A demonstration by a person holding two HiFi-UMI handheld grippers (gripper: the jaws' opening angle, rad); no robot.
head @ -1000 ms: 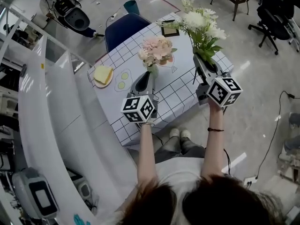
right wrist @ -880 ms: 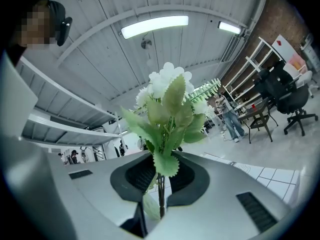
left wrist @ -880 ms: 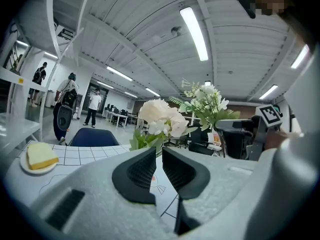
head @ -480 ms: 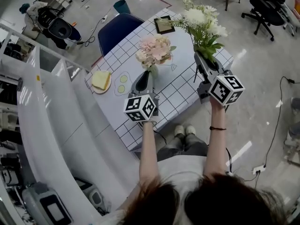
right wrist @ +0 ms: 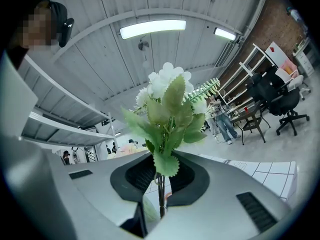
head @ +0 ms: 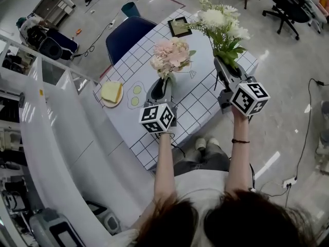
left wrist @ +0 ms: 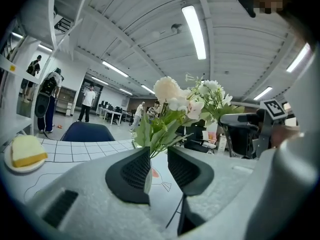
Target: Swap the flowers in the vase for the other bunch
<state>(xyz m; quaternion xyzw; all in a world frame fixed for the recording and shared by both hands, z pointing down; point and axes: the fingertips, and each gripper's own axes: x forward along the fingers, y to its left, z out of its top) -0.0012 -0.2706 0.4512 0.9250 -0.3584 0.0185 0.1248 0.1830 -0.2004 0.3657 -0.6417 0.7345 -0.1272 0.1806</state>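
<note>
A pink flower bunch (head: 171, 55) stands upright over the checked table (head: 203, 99), its stems running down between the jaws of my left gripper (head: 163, 85). In the left gripper view those jaws are opening: the pads stand apart around the leafy stems (left wrist: 156, 131) without pressing on them. The foot of the bunch is hidden, and I cannot make out the vase. My right gripper (head: 226, 66) is shut on the stems of a white flower bunch (head: 222, 25), held upright above the table's right side. The right gripper view shows a thin stem (right wrist: 160, 191) pinched between the pads.
A plate with a yellow cake slice (head: 112, 92) lies at the table's left. A dark framed picture (head: 181, 27) lies at the far end, with a blue chair (head: 128, 32) behind. White shelving (head: 56, 117) runs along the left. An office chair (head: 290, 6) stands far right.
The left gripper and the pink bunch have sunk slightly toward the table. The right gripper keeps the white bunch where it was. The head view has shifted a little.
</note>
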